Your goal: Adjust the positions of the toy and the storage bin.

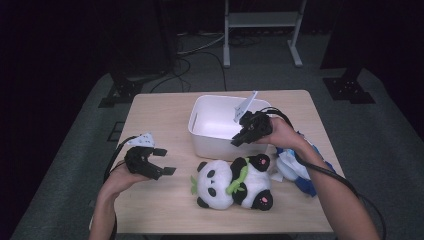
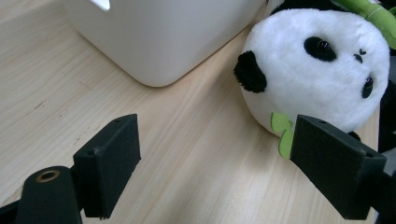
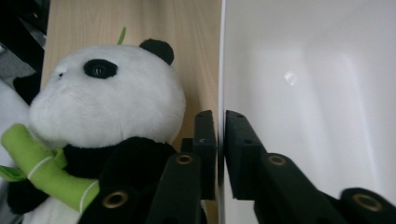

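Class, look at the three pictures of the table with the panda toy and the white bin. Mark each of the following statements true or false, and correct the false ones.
1. The right hand-held gripper is clamped on the wall of the white bin. True.
2. The left hand-held gripper holds the panda toy. False: its jaws stand wide open above the bare table, with the panda ahead of them.
3. The panda toy lies inside the white bin. False: it lies on the table in front of the bin.
4. The panda carries a green bamboo stalk. True.
5. A blue and white item lies to the right of the panda. True.
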